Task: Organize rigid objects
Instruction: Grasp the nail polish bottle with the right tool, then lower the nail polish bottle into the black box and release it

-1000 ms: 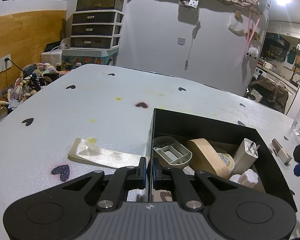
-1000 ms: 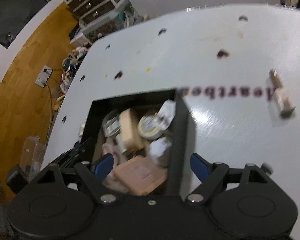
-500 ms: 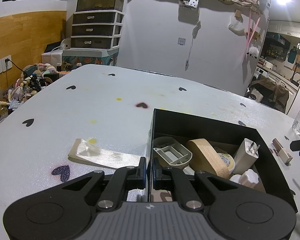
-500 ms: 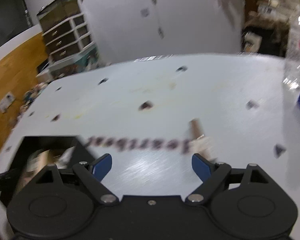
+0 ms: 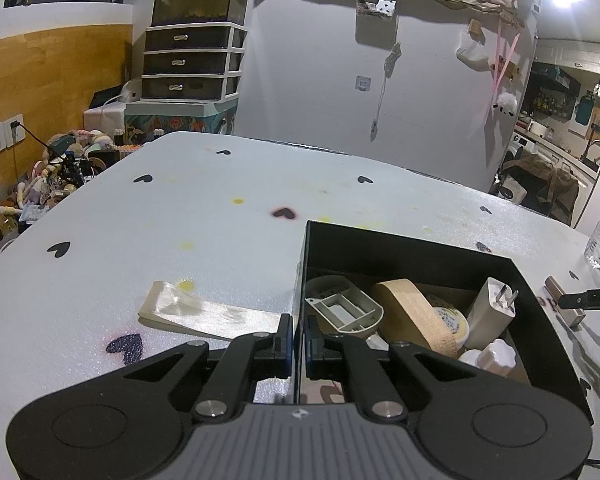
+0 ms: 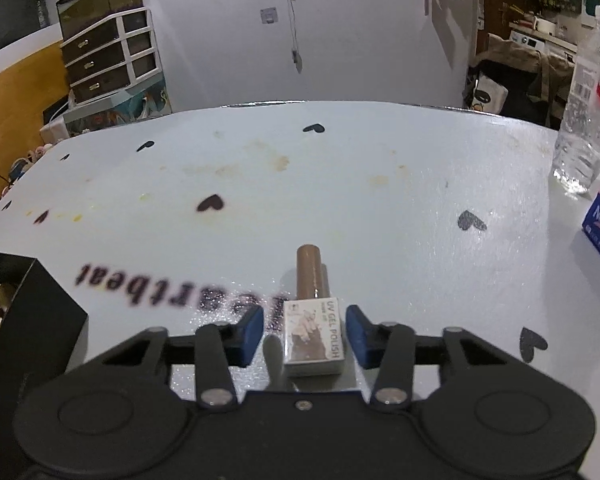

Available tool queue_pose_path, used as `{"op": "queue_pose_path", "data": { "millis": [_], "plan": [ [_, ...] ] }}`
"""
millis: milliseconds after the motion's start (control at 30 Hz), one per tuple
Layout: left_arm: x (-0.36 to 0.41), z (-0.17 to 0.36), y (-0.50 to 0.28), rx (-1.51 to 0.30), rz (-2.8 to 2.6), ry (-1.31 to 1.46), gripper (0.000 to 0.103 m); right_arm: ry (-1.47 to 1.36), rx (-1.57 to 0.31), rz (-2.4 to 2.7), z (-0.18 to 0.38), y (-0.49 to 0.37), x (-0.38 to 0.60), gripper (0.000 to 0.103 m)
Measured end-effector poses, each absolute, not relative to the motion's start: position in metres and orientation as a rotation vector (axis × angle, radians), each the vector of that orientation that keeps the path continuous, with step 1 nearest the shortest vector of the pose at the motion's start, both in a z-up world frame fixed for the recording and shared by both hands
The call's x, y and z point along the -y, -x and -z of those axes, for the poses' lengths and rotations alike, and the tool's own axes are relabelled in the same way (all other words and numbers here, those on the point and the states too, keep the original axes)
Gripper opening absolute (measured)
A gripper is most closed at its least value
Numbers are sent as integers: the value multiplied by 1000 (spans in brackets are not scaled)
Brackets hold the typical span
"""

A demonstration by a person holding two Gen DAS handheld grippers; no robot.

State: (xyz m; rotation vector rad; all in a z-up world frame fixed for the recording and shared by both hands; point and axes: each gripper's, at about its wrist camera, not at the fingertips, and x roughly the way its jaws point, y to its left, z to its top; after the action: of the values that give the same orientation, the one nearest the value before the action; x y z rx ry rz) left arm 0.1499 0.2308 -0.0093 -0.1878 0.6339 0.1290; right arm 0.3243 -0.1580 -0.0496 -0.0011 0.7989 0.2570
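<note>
Right gripper (image 6: 305,334) is closing around the gel polish bottle (image 6: 314,330), not yet touching, its long axis pointing away along the fingers.

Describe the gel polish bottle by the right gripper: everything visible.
The small gel polish bottle has a whitish square body printed "UV GEL POLISH" with a picture of nails, and a long tan cylindrical cap. It lies flat on the white heart-printed table, cap pointing away from the camera. It sits between the blue pads of the right gripper, whose jaws are closing; gaps show on both sides, narrower at the right pad, so nothing grips it yet. It is outside the black box.
</note>
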Motion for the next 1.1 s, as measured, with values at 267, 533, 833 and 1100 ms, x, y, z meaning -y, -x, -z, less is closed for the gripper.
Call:
{"op": "queue_pose_path", "data": {
  "millis": [267,533,833,1100],
  "plan": [
    [-231,8,-151,-633,-129,183,6,22,-798,-228,53,-324,158,32],
    [-231,8,-152,-635,-130,184,6,-107,-760,-323,27,-306,150,32],
    [-231,8,-152,-633,-129,188,6,-243,-700,-688,-30,-269,87,31],
    [-230,10,-150,-626,-128,194,6,-277,-933,-896,-16,-267,2,31]
  ]
}}
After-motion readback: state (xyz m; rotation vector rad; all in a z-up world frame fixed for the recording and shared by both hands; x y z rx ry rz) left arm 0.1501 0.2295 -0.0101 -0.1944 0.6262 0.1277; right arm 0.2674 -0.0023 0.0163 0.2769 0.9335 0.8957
